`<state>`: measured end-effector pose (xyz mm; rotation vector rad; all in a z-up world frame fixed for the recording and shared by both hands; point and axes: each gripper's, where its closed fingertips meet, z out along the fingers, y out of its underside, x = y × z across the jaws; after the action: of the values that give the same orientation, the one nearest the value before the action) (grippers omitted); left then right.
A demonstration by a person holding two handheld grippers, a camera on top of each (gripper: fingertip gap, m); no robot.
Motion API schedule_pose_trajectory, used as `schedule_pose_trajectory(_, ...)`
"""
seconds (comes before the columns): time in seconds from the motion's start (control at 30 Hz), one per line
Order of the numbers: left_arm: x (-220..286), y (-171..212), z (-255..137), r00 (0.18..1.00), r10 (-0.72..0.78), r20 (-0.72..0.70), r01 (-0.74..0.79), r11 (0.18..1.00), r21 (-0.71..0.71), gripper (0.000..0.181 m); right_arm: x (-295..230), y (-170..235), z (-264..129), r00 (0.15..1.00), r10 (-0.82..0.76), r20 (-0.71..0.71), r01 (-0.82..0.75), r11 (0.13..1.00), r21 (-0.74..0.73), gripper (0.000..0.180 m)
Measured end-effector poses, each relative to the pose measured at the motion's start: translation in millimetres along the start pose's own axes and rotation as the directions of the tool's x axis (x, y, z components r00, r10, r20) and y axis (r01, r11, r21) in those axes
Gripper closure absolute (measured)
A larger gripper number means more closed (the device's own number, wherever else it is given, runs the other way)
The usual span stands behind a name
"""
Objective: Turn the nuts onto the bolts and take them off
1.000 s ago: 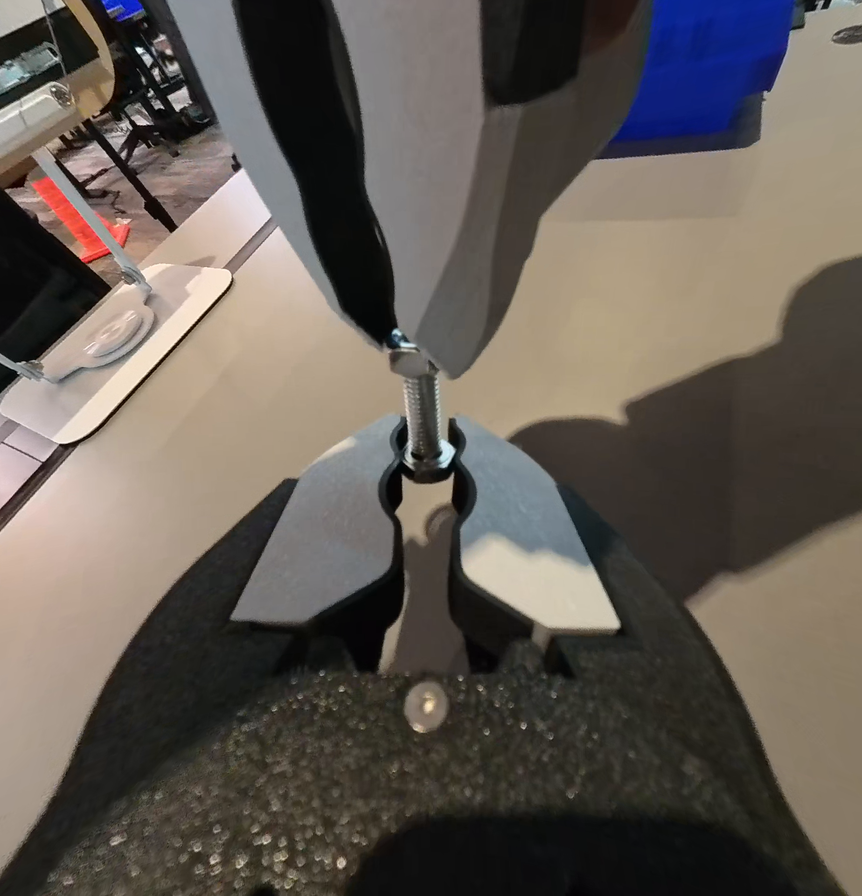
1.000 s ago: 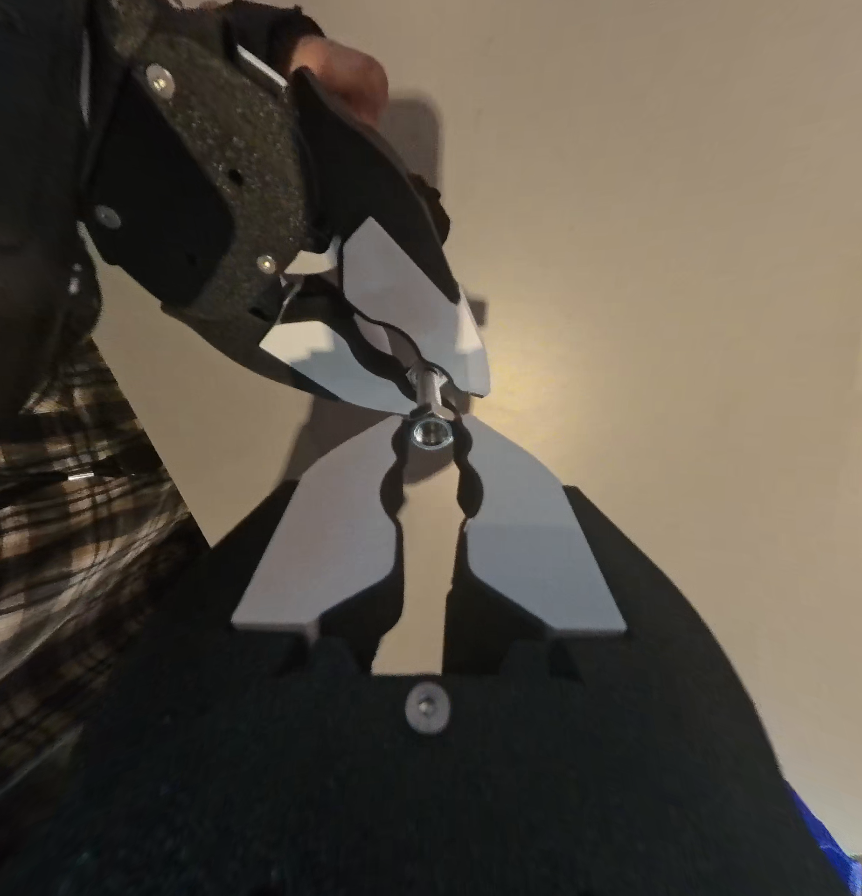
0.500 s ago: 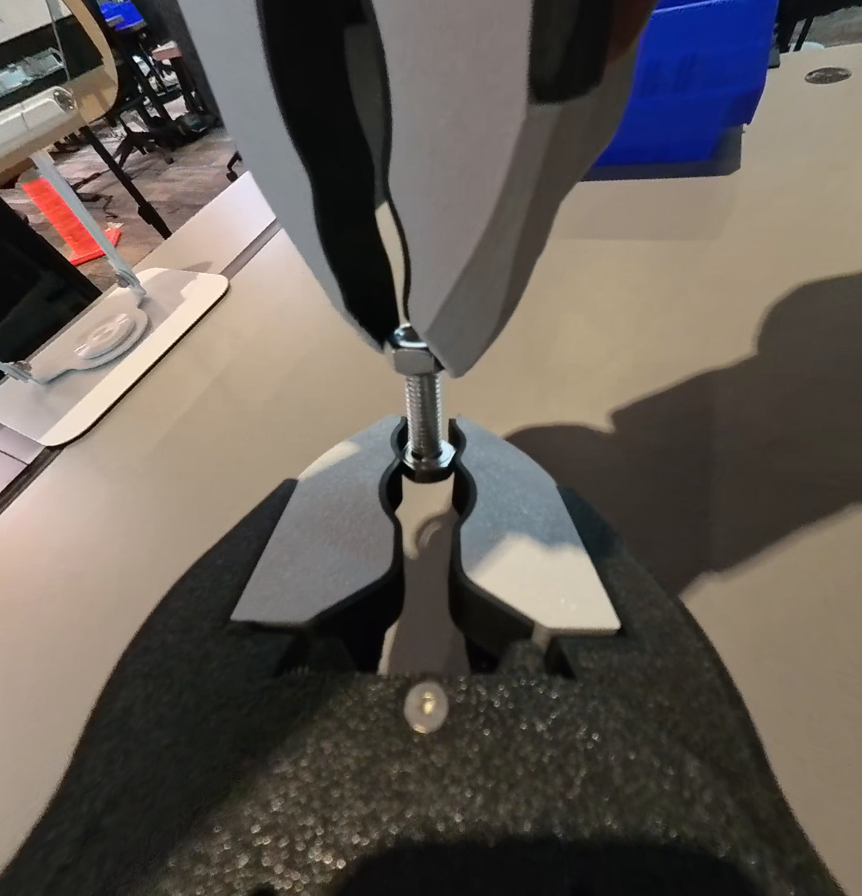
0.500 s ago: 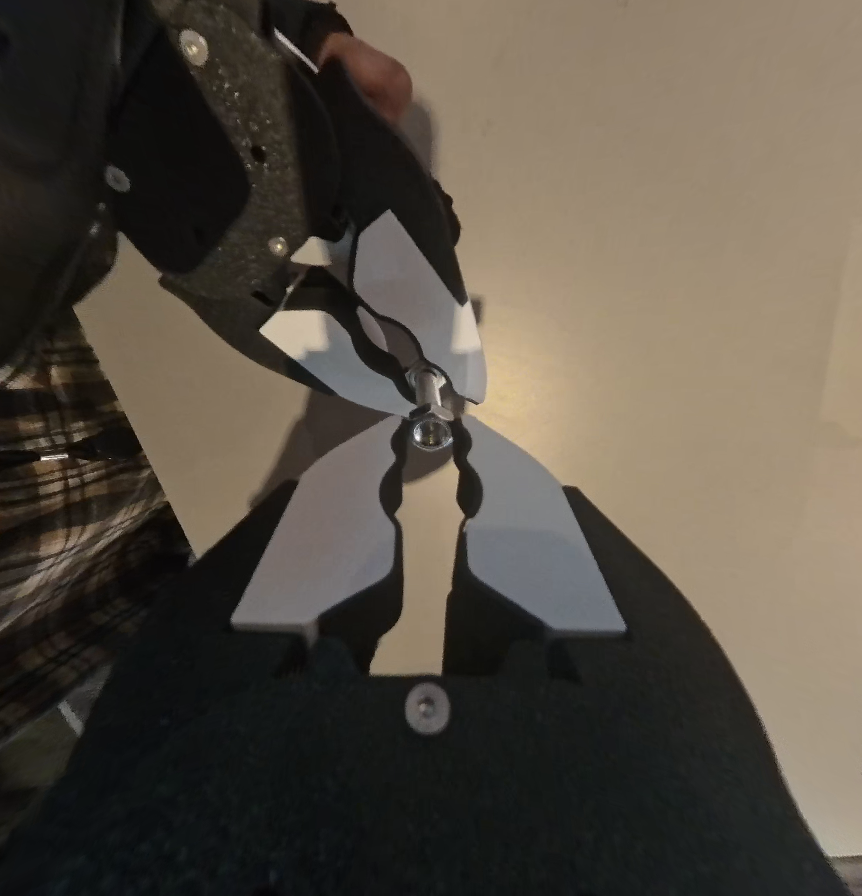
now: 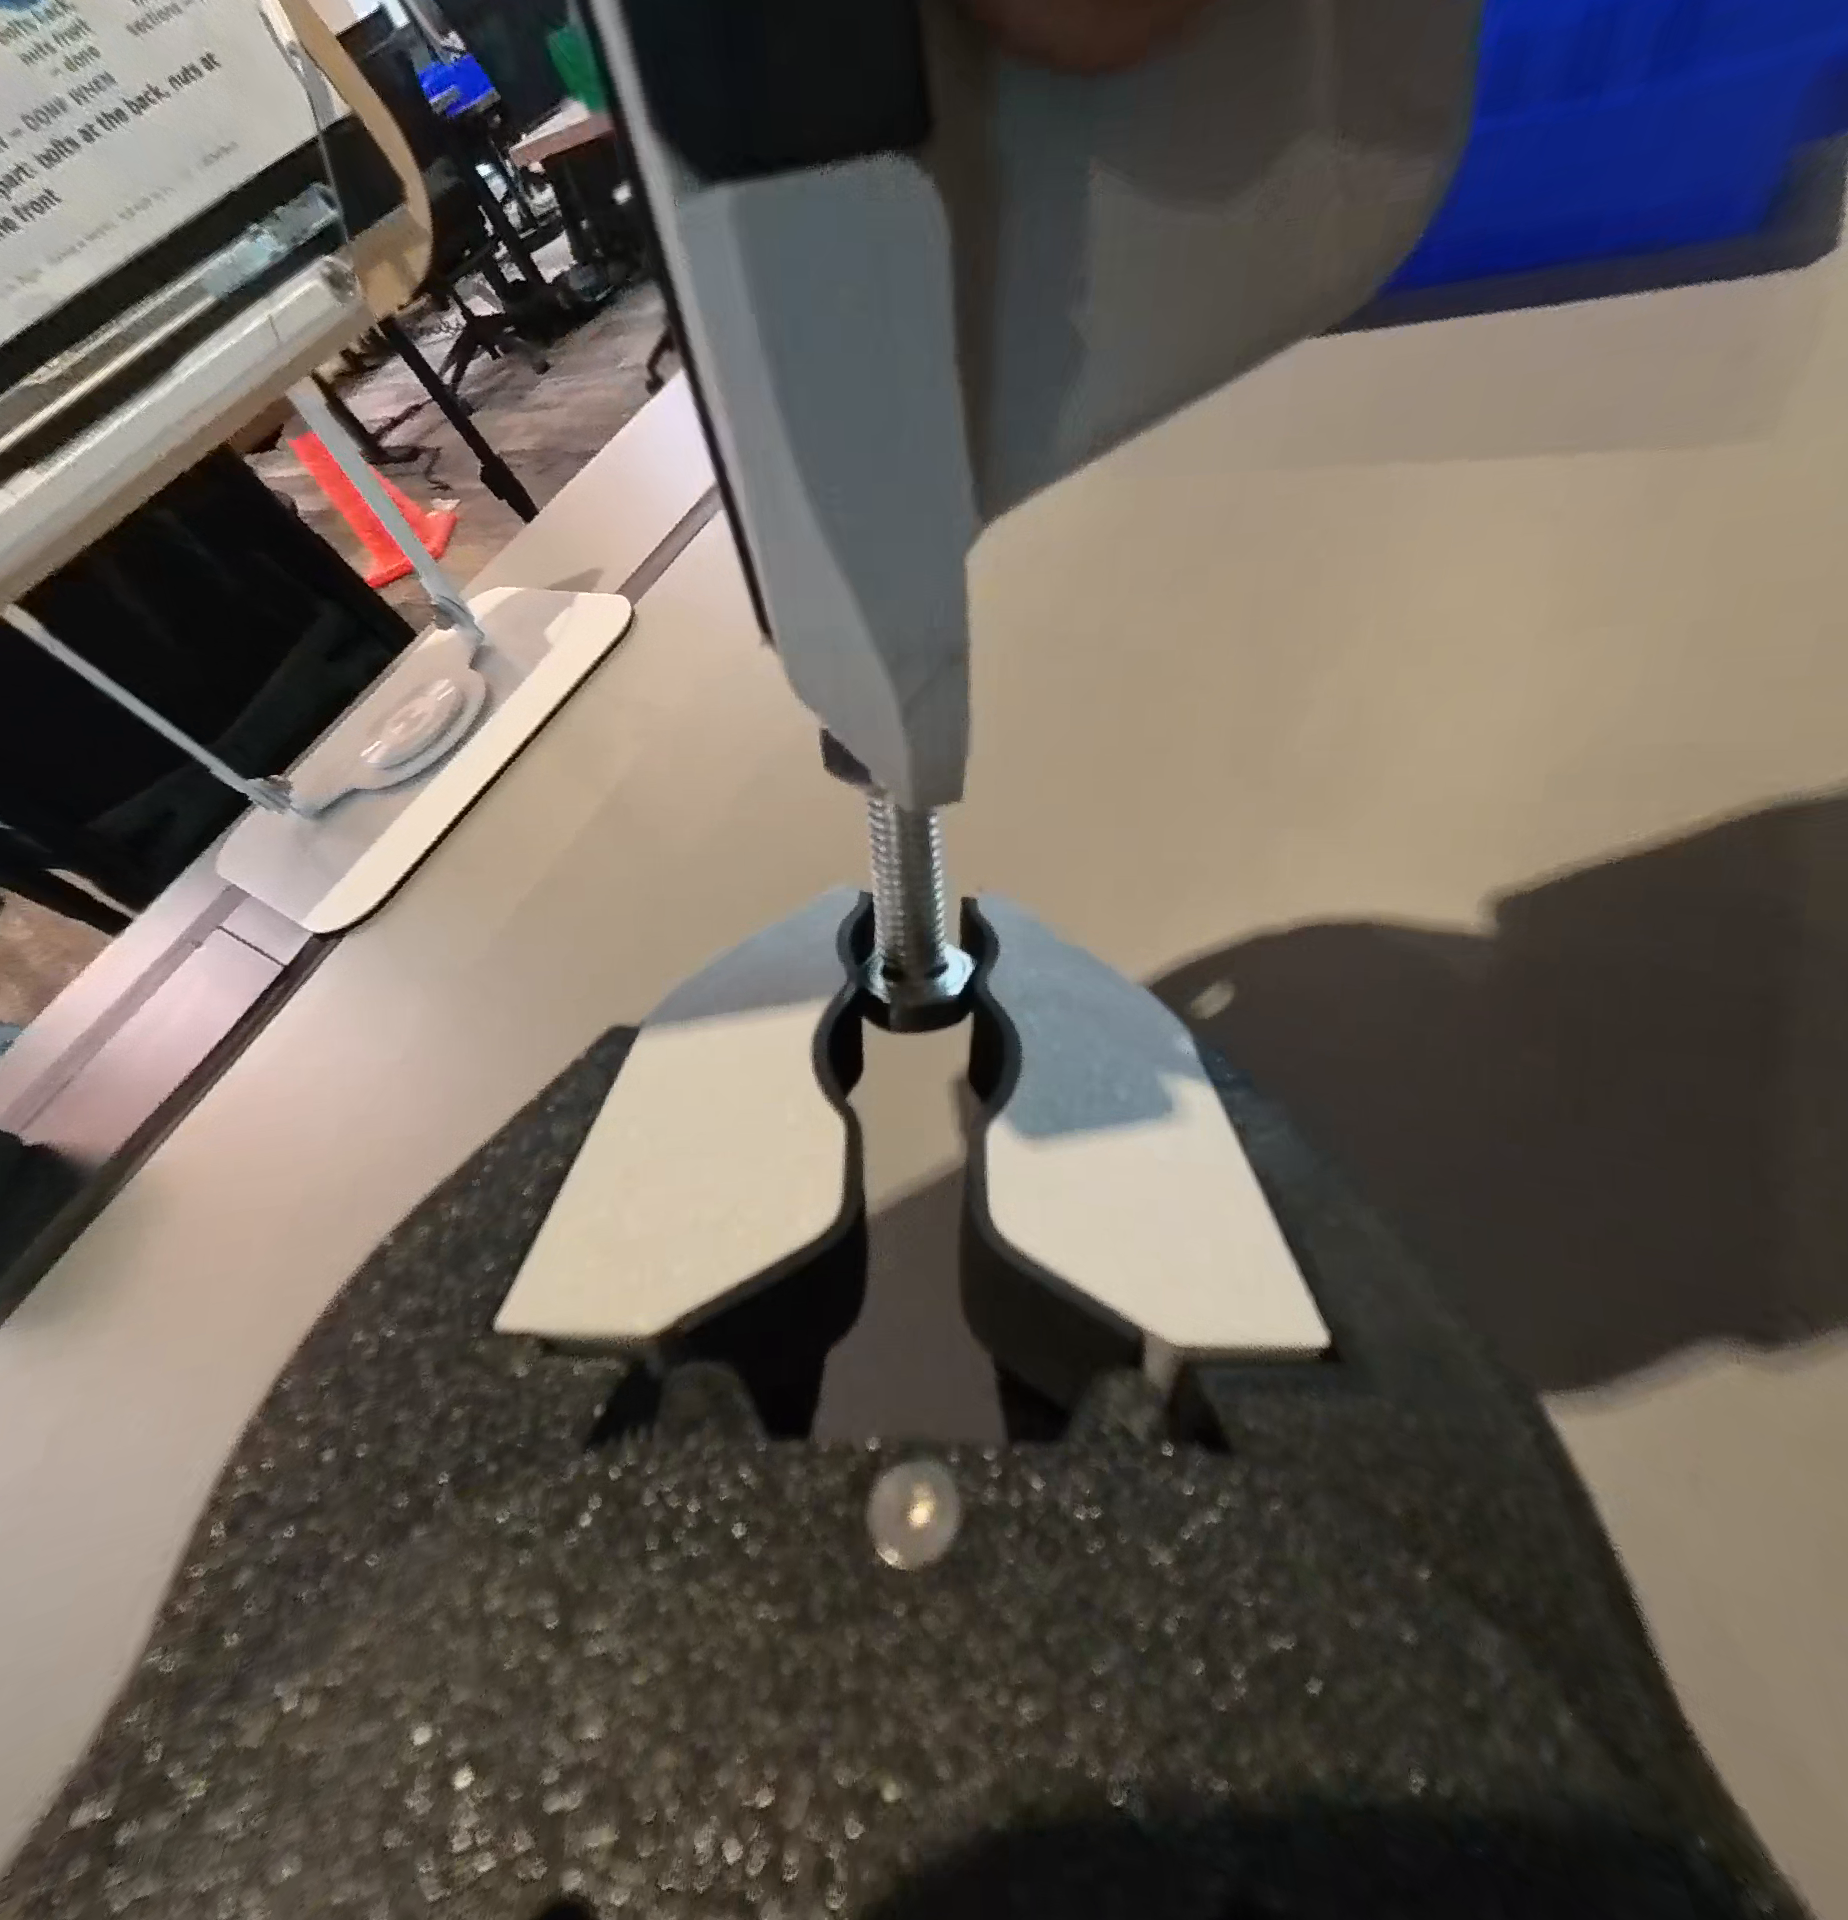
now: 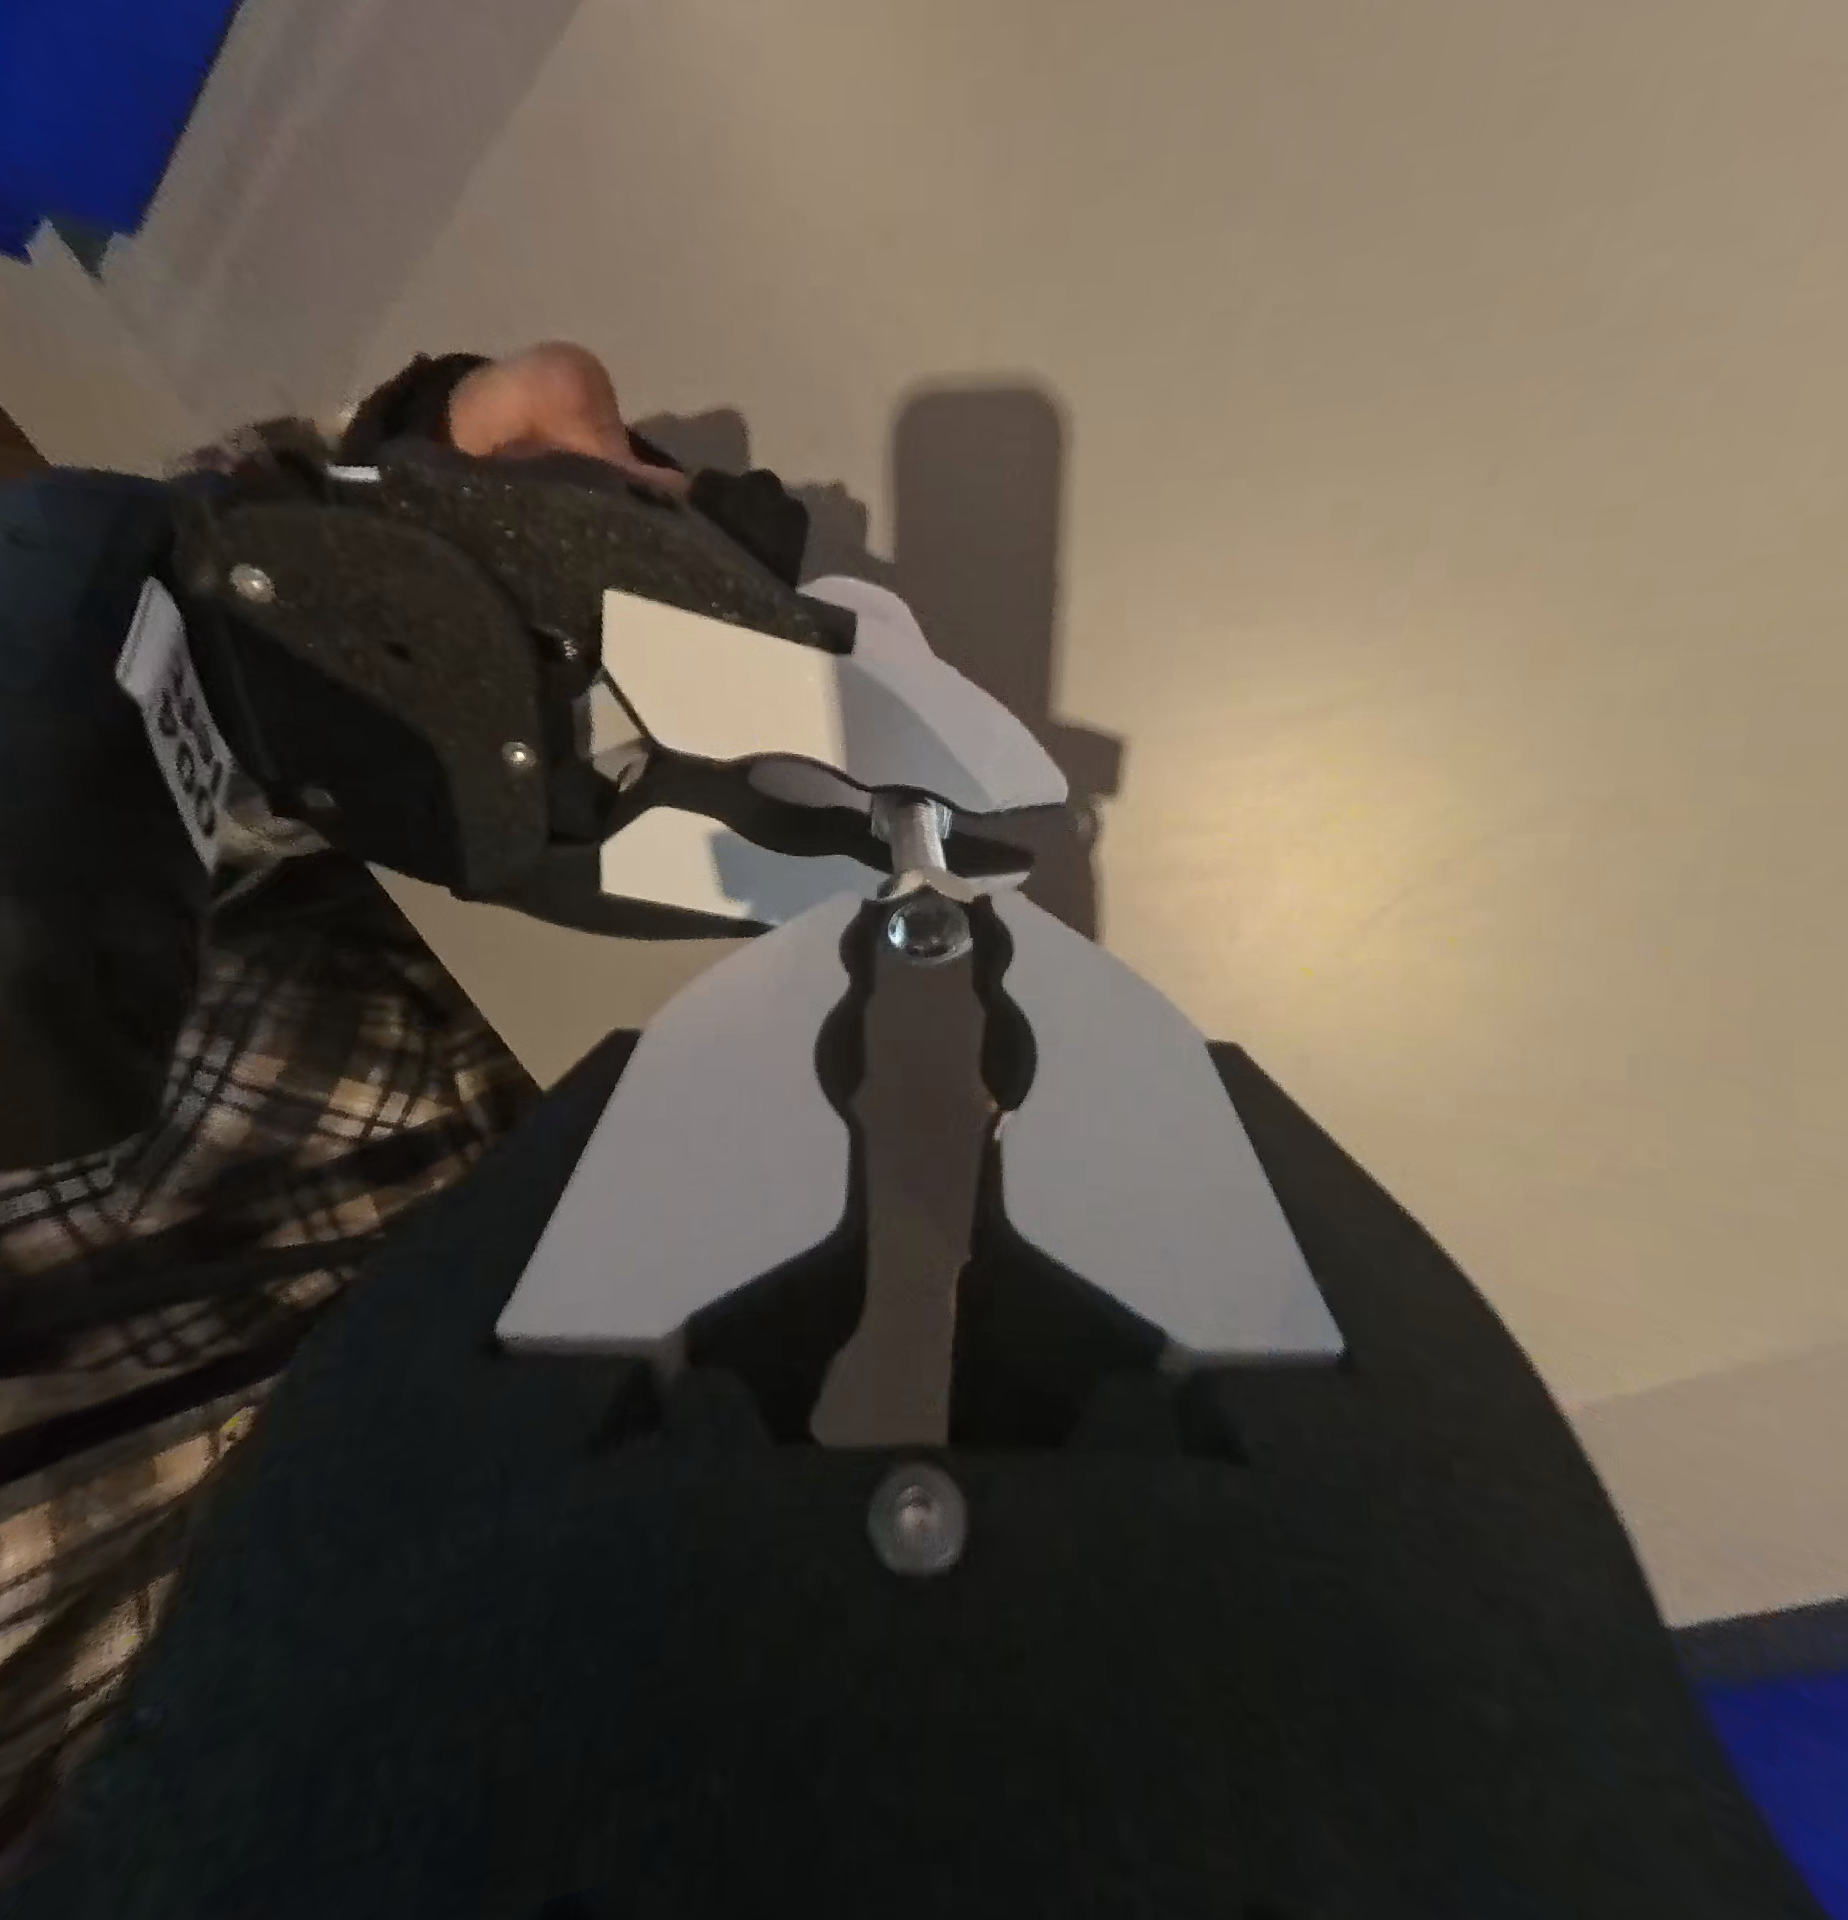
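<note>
Left gripper (image 5: 915, 971) is clamped on the nut (image 5: 912, 982), right gripper (image 6: 922, 920) pinches the bolt (image 5: 902, 868) head. Bolt's axis runs straight between both tips, held above the table (image 5: 1315, 623), so twisting happens around that line.

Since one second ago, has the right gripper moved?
Yes: right gripper has rolled around the bolt, its finger gap turning out of sight, while the stand base barely shifts.
</note>
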<state>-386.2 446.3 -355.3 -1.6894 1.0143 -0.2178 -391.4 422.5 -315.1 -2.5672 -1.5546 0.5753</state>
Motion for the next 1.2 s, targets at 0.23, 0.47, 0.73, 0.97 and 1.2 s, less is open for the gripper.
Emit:
schedule_pose_trajectory(0.23,2,-1,0,0.997,-0.059,-0.053,0.059,0.998,0.016,0.165,0,-3,0,1.000,-0.004,0.018,0.004,1.000,0.009,0.163)
schedule_pose_trajectory(0.47,2,-1,0,0.996,-0.064,-0.058,0.065,0.998,0.019,0.166,0,-5,-2,0.999,-0.033,0.019,0.033,0.999,0.017,0.163)
schedule_pose_trajectory(0.73,-2,-5,-4,0.988,-0.128,-0.081,0.133,0.989,0.060,0.166,-4,-12,-5,0.990,-0.139,0.012,0.137,0.985,0.101,0.163)
schedule_pose_trajectory(0.97,-9,-1,-4,0.976,-0.185,-0.112,0.193,0.979,0.068,0.165,18,11,-21,0.932,-0.353,-0.084,0.362,0.914,0.183,0.163)
schedule_pose_trajectory(1.2,-25,-8,-16,0.932,-0.300,-0.202,0.333,0.930,0.158,0.166,50,105,62,0.834,-0.551,-0.015,0.550,0.834,-0.038,0.163)
